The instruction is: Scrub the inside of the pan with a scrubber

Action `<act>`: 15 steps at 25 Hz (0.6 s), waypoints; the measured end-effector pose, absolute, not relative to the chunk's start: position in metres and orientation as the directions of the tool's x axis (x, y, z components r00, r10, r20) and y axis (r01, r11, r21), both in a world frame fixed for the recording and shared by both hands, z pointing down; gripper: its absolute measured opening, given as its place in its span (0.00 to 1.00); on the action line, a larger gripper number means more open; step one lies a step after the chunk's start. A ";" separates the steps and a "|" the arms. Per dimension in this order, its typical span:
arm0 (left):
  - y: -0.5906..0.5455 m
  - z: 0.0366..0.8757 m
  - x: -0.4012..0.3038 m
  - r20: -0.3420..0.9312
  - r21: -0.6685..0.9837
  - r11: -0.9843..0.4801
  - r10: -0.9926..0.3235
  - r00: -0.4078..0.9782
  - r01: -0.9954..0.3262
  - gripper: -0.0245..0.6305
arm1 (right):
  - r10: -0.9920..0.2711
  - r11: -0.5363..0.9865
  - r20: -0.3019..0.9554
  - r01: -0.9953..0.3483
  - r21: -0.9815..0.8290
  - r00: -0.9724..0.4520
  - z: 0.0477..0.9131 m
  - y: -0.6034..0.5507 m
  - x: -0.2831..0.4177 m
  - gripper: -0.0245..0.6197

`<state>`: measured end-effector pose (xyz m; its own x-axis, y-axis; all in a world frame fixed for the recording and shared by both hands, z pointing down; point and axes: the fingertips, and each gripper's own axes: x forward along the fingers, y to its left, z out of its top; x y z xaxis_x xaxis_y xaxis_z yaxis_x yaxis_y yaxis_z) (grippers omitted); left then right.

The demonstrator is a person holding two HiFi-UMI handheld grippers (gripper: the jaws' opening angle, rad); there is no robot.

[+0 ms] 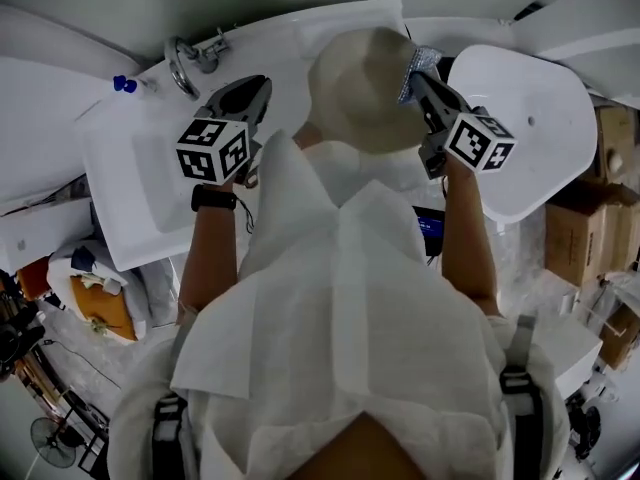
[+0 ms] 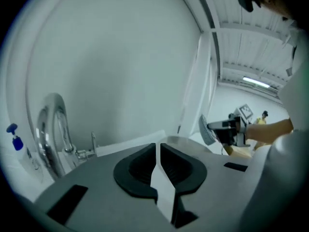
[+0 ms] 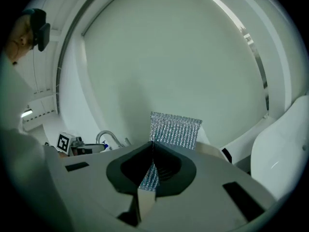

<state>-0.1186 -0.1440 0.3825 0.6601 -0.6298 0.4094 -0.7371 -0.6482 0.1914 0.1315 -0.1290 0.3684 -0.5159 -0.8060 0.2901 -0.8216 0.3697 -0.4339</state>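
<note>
No pan shows in any view. In the right gripper view my right gripper [image 3: 152,148] is shut on a silver mesh scrubber [image 3: 175,129], which stands up past the jaw tips. The head view puts that gripper [image 1: 416,78] raised beside the person's hat, with the scrubber [image 1: 422,61] at its tip. My left gripper [image 1: 252,90] is raised over the sink's back edge. Seen from its own camera, the left gripper [image 2: 158,148] has its jaws together with nothing between them. The right gripper and scrubber [image 2: 206,129] show at the right of that view.
A white sink [image 1: 120,183] lies lower left, with a chrome faucet [image 1: 183,66] and a small blue bottle [image 1: 124,84] at its back. A white oval surface [image 1: 535,133] is at right, cardboard boxes [image 1: 580,233] beyond. The person's hat [image 1: 362,88] hides what lies under it.
</note>
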 end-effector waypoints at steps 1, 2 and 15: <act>-0.147 0.369 -0.126 0.347 0.186 -0.627 -0.678 0.648 -0.756 0.09 | -0.818 0.376 0.275 -0.831 -0.409 -0.505 0.361 -0.124 0.136 0.06; -0.148 0.357 -0.133 0.288 0.175 -0.609 -0.719 0.632 -0.773 0.09 | -0.830 0.382 0.257 -0.840 -0.386 -0.495 0.354 -0.119 0.139 0.06; -0.119 0.291 -0.199 0.028 0.076 -0.446 -0.893 0.450 -0.892 0.09 | -0.907 0.398 0.074 -0.901 -0.175 -0.415 0.283 -0.078 0.167 0.06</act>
